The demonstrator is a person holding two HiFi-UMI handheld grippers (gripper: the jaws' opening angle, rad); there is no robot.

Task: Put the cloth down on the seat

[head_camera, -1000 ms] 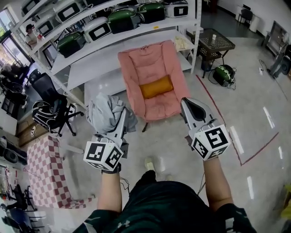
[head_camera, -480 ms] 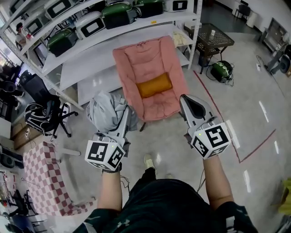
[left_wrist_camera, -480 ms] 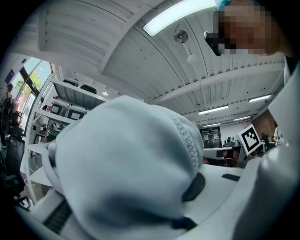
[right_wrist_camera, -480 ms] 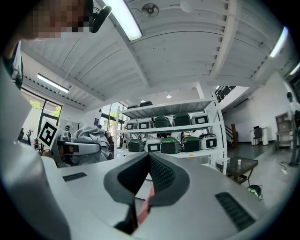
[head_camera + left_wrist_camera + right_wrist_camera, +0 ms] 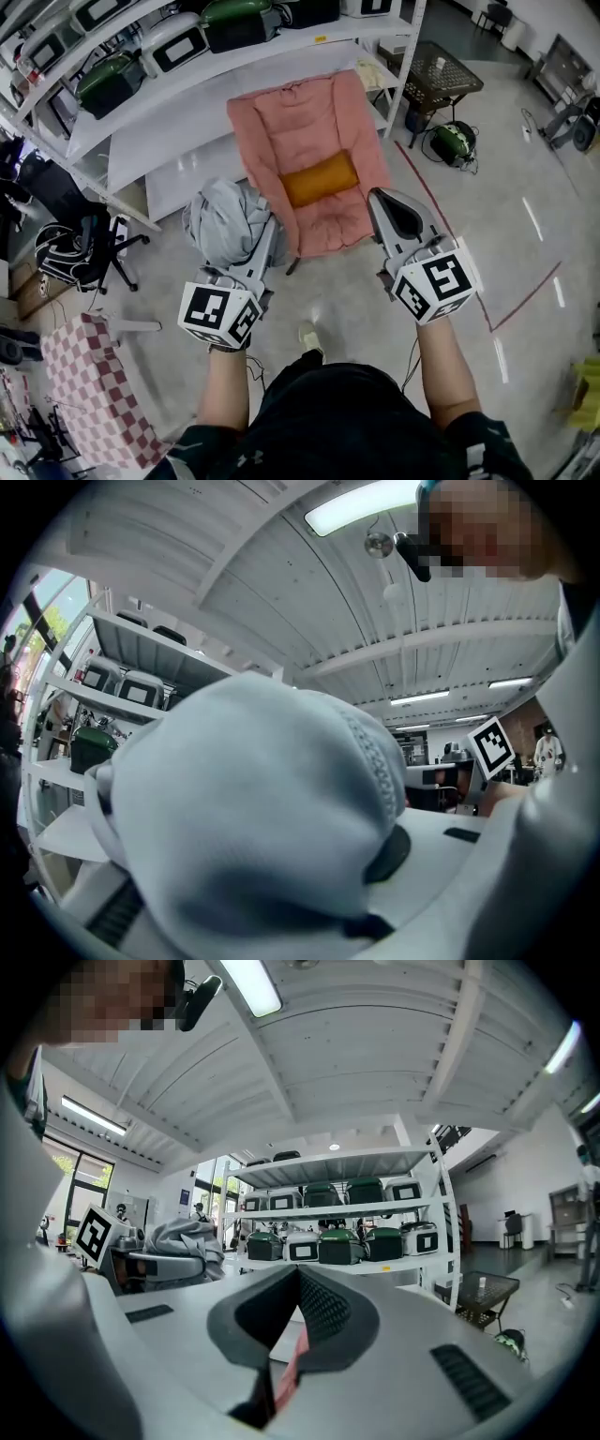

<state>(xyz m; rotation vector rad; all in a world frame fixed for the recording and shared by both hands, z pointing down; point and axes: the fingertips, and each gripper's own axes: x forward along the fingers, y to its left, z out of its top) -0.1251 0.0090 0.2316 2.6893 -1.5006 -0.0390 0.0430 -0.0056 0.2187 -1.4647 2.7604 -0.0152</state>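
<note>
A pink padded chair (image 5: 309,141) with an orange cushion (image 5: 322,178) on its seat stands on the floor ahead of me, in front of the shelves. My left gripper (image 5: 265,239) is shut on a bunched grey cloth (image 5: 223,223), held in the air just left of the chair's front edge. In the left gripper view the cloth (image 5: 253,808) covers the jaws and fills most of the picture. My right gripper (image 5: 382,202) is shut with nothing in it, at the chair's front right; its pads (image 5: 323,1302) meet at the tip.
White shelving (image 5: 197,89) with green and white cookers (image 5: 173,42) runs behind the chair. A black office chair (image 5: 70,248) and a red-checked seat (image 5: 89,384) stand at the left. A mesh table (image 5: 441,80) and a green device (image 5: 452,145) are at the right, by red floor tape (image 5: 511,314).
The chair has come nearer and lower in the head view as I step towards it. Both grippers hold the same pose; the cloth stays in the left one.
</note>
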